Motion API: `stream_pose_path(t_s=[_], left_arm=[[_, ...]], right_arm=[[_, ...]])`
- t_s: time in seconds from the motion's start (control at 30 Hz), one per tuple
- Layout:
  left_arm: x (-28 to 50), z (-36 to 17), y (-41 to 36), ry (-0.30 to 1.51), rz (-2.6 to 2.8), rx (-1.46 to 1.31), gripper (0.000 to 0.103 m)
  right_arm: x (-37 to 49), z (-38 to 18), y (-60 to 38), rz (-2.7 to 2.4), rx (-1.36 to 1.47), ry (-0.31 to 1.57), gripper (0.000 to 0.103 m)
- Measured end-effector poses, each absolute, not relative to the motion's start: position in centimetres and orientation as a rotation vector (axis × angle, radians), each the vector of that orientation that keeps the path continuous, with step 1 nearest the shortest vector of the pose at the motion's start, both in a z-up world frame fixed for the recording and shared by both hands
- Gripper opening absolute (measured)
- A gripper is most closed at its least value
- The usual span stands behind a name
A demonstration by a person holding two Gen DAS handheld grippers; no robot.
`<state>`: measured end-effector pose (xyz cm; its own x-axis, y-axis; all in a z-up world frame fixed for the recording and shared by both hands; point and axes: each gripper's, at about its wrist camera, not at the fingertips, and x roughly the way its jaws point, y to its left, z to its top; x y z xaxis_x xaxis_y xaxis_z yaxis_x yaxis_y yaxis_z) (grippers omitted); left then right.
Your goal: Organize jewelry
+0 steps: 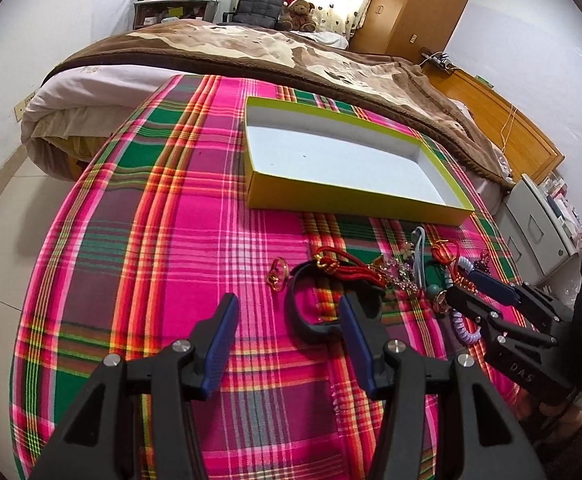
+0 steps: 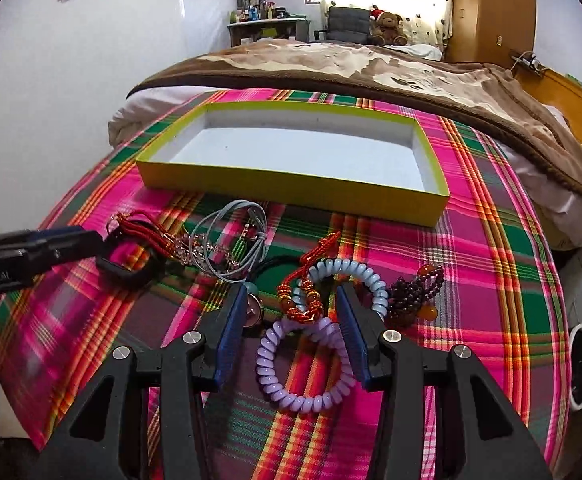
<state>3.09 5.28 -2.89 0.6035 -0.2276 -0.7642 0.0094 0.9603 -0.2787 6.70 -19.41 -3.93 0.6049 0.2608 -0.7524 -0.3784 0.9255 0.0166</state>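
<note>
My left claw [image 1: 287, 312] hangs with its blue-padded fingers spread wide and nothing between them, low over the pink, green and orange plaid cloth [image 1: 163, 216] that covers the bed, its right finger tip over the black band bracelet [image 1: 299, 312]. My right claw [image 2: 291, 304] is spread wide as well, holding nothing; between its fingers lie the lilac spiral coil bracelet [image 2: 287, 396] and the red knotted cord with amber and gold beads [image 2: 307, 304], though I cannot tell whether the pads touch them. The pale blue spiral coil bracelet [image 2: 367, 276] curls just past that claw's right finger, with the dark garnet bead bracelet [image 2: 415, 292] beside it on the right. Farther left sit a grey cord loop [image 2: 231, 240], a string of clear crystal beads [image 2: 207, 248] and a red cord bracelet [image 2: 147, 228], tangled close together. A small gold and red ring [image 1: 277, 274] lies apart to the left of the heap. Beyond all the jewelry stands the shallow yellow-green cardboard box with a white inside [image 2: 291, 190], with no jewelry in it. Behind it a brown blanket [image 2: 371, 64] covers the rest of the bed.
</note>
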Motion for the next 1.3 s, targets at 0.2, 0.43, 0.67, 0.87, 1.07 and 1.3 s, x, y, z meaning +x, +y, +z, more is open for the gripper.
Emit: stream_pose_path(t_s=[0.2,0.43,0.67,0.87,1.07,1.3], left_arm=[[3.2,-3.0,5.7,0.915,-0.134,-0.268,0.054],[3.2,-2.9,6.0,0.917,-0.132,-0.266,0.054],[3.4,-3.0,6.4,0.923,-0.149,-0.268,0.054],[4.3,-3.0,6.9,0.930,-0.144,-0.223,0.054],[5.2,-3.1,7.6,0.933,-0.105,-0.198,0.053],[5.8,-3.4,6.3,0.939,-0.159,-0.176,0.053]], right_arm=[[6.7,-4.0,-19.4,0.361,-0.168,0.835,0.025],[6.2,-3.3,-19.7,0.377,-0.154,0.802,0.016],[5.3,-1.3,-21.4,0.377,-0.055,0.714,0.016],[4.9,1.4,-23.0,0.337,-0.004,0.602,0.016],[5.0,2.2,-23.2,0.336,0.010,0.575,0.016],[5.3,1.9,-23.1,0.349,0.023,0.592,0.016]])
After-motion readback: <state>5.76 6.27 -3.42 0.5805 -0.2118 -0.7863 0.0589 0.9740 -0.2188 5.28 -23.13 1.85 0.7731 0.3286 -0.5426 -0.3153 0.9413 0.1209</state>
